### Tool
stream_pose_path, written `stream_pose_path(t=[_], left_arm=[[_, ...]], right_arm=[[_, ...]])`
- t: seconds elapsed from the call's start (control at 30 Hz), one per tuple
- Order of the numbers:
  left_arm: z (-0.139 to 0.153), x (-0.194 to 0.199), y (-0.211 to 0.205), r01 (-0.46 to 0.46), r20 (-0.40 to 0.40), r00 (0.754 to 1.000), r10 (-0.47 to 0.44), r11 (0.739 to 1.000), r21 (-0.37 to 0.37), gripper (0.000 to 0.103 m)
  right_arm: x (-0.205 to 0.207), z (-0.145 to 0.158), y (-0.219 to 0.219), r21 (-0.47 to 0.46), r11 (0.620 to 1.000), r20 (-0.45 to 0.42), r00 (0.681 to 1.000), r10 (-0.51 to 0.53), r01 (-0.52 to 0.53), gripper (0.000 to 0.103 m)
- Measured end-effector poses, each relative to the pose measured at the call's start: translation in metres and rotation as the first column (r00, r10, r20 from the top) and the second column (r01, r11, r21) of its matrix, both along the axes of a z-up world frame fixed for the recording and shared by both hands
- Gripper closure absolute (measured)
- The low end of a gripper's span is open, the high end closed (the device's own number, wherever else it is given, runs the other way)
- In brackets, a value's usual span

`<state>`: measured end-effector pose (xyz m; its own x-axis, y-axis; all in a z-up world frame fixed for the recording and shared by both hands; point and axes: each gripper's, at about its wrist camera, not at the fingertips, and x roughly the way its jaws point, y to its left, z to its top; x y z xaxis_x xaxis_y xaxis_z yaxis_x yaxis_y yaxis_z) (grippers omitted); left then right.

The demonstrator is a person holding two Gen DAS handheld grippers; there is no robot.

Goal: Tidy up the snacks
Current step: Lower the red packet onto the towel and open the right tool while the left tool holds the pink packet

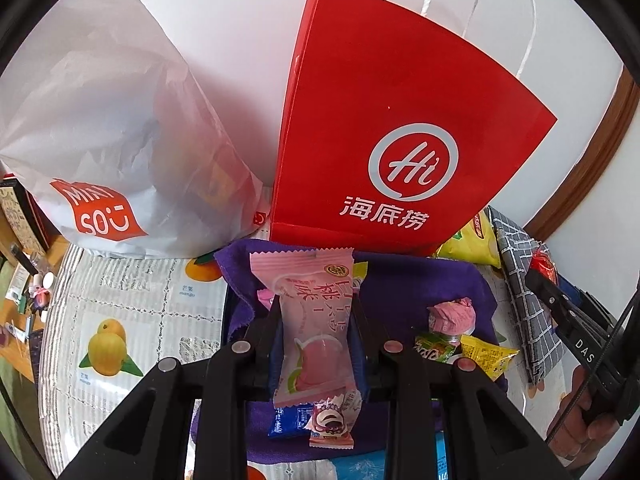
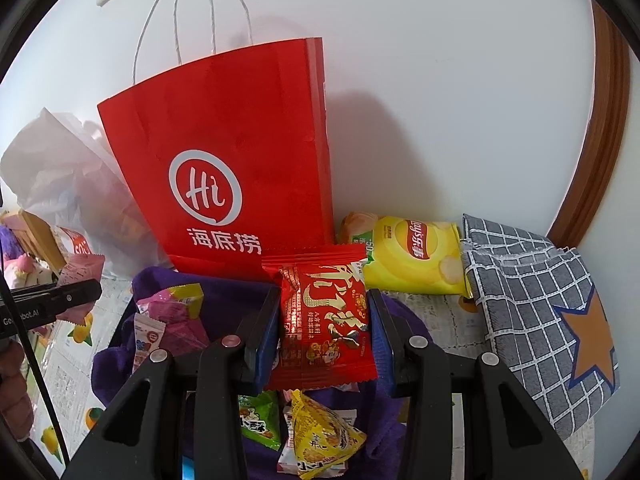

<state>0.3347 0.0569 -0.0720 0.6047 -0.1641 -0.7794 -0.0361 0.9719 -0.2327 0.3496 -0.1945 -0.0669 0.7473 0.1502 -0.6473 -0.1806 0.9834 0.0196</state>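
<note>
A: Nearest first. The left tongs (image 1: pixel 316 332) are clamped on a long pink peach-print snack packet (image 1: pixel 314 320), pinched across its middle so both ends stick out past the pads. The right tongs (image 2: pixel 324 334) are clamped on a square red foil snack packet with gold lettering (image 2: pixel 326 320), held flat between the 2 blue pads.

B: And under them?

A: A crumpled purple cloth (image 1: pixel 420 280) on the fruit-print counter (image 1: pixel 132 320), with loose snacks on it: a small yellow triangular sachet (image 2: pixel 324 440), a green packet (image 2: pixel 260 426), a little blue wrapper (image 1: pixel 290 420) and a twisted pink sweet (image 1: pixel 450 316).

B: Further back?

A: A tall red paper bag with white cord handles (image 2: pixel 240 152) stands against the wall, just behind the cloth. To its left is a white crinkled plastic shopping bag (image 1: pixel 120 128); to its right a yellow crisp bag (image 2: pixel 416 256) lies on its side beside a grey checked fabric pouch with an orange star (image 2: pixel 532 292).

B: What could go wrong?

A: I'd guess both packets are headed for the red bag. I can't see into its mouth from here, and it looks nearly flat, so a packet could catch the rim and tip the light bag over. The pink packet is long and floppy; it may fold or slip if it snags. With both tongs near each other, 1 could knock the other's load. I'd take them 1 at a time.
</note>
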Motion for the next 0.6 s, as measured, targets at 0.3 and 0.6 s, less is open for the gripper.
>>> stream_pose_path(t=[0.3, 0.6], left_arm=[[-0.002, 0.001, 0.002, 0.002, -0.007, 1.000, -0.002, 1.000, 0.000, 0.077], [-0.002, 0.001, 0.003, 0.002, -0.006, 1.000, -0.002, 1.000, -0.003, 0.077]], right_arm=[[0.008, -0.010, -0.002, -0.014, 1.000, -0.047, 0.999, 0.007, -0.008, 0.062], [0.013, -0.024, 0.007, -0.004, 0.999, -0.101, 0.994, 0.043, -0.044, 0.062]])
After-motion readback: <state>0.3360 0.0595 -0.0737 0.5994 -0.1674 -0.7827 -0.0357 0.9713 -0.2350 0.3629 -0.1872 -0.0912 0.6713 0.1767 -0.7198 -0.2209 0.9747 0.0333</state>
